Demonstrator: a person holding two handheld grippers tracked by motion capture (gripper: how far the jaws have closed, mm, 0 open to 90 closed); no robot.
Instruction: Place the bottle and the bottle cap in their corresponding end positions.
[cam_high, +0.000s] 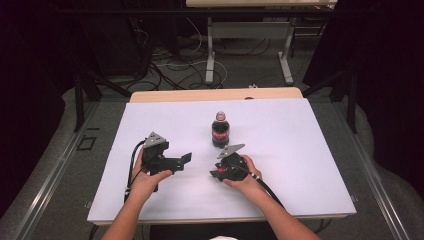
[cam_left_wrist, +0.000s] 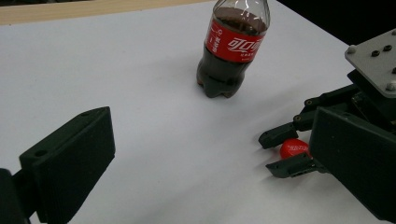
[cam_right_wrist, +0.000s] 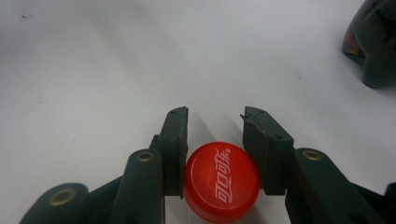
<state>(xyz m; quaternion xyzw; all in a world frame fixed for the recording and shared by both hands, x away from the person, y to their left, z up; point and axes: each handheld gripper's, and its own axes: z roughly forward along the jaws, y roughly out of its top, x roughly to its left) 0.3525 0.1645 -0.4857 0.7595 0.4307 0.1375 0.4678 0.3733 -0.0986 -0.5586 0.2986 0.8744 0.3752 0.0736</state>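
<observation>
I read the right gripper (cam_right_wrist: 215, 135) as clamped on the red bottle cap (cam_right_wrist: 222, 181): in the right gripper view both jaw pads press against the cap's sides, with the cap top and its white lettering facing the camera. The cap sits low between the jaws, just over the white table cover (cam_high: 300, 150); whether it rests on the cover I cannot tell from this angle. In the left gripper view the same cap (cam_left_wrist: 293, 148) shows between the right gripper's (cam_left_wrist: 275, 151) black fingertips.

The left gripper (cam_high: 186, 157) is held above the cover with its jaws spread wide and nothing between them. It points toward the right gripper (cam_high: 216, 174), and the two stand near each other but apart.

The cola bottle (cam_high: 220, 130) stands upright and uncapped on the cover, just beyond the right gripper. No object lies between either gripper and the bottle. Beyond the table, cables (cam_high: 175, 65) trail across the floor.
</observation>
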